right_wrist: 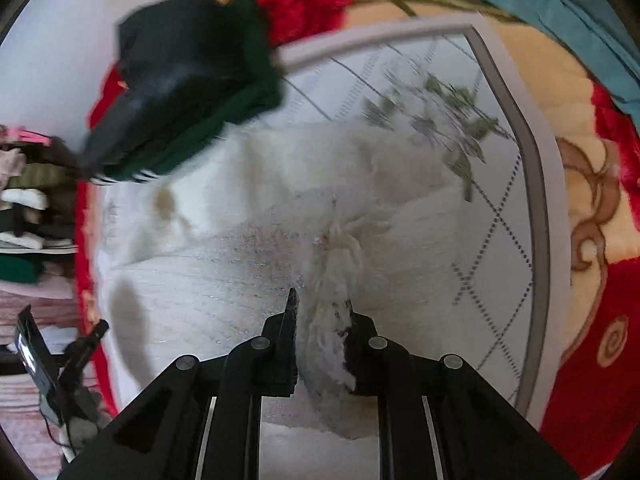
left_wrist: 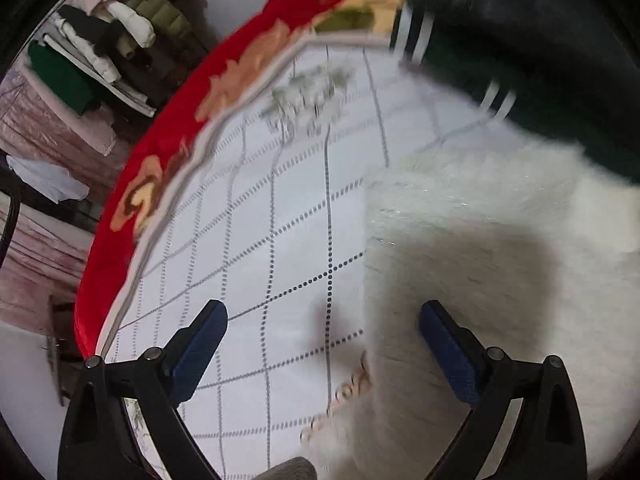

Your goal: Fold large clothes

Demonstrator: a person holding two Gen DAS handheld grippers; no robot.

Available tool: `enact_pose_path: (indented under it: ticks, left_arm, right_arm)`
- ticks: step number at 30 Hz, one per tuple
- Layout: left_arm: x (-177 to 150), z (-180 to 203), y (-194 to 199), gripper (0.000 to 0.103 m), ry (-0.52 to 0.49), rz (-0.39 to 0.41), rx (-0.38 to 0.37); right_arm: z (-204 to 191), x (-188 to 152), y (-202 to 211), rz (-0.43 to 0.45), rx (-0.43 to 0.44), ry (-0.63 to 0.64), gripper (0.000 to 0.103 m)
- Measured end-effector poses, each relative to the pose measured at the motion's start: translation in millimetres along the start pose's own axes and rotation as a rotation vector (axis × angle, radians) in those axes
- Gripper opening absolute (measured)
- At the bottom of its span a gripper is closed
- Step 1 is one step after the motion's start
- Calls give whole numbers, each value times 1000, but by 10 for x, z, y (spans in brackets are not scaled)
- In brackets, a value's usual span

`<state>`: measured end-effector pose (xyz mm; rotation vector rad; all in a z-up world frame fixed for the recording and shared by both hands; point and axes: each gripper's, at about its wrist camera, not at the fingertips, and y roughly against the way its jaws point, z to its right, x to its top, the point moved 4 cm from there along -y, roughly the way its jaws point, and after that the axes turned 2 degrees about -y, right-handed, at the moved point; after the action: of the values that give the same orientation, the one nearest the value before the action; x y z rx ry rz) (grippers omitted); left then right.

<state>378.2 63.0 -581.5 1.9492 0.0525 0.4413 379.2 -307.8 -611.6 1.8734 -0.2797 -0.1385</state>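
A white fluffy garment (left_wrist: 500, 264) lies spread on a white quilted mat (left_wrist: 256, 240); in the right wrist view it (right_wrist: 248, 216) fills the middle. My left gripper (left_wrist: 324, 344) is open and empty, hovering over the garment's left edge and the mat. My right gripper (right_wrist: 322, 320) is shut on a bunched fold of the white garment (right_wrist: 332, 344) and lifts it a little. The left gripper also shows at the lower left of the right wrist view (right_wrist: 64, 352).
A folded dark green and black garment (right_wrist: 192, 80) with white stripes (left_wrist: 416, 32) lies at the mat's far side. A red floral blanket (left_wrist: 132, 184) surrounds the mat. A pile of clothes (left_wrist: 108, 44) stands beyond the bed's edge.
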Motion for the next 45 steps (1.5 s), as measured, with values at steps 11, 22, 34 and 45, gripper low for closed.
enact_pose_path:
  ticks: [11, 22, 34, 45]
  left_arm:
    - [147, -102, 142, 103, -60, 85, 52]
    - [-351, -703, 312, 103, 108, -4, 102]
    - [-176, -148, 102, 103, 1, -23, 100]
    - [-1053, -273, 295, 103, -98, -67, 109]
  right_arm:
    - [141, 56, -382, -70, -98, -1, 45]
    - [104, -247, -467, -135, -23, 56, 44]
    - [391, -149, -335, -83, -124, 0, 20]
    - [-122, -202, 352, 5, -102, 95, 57]
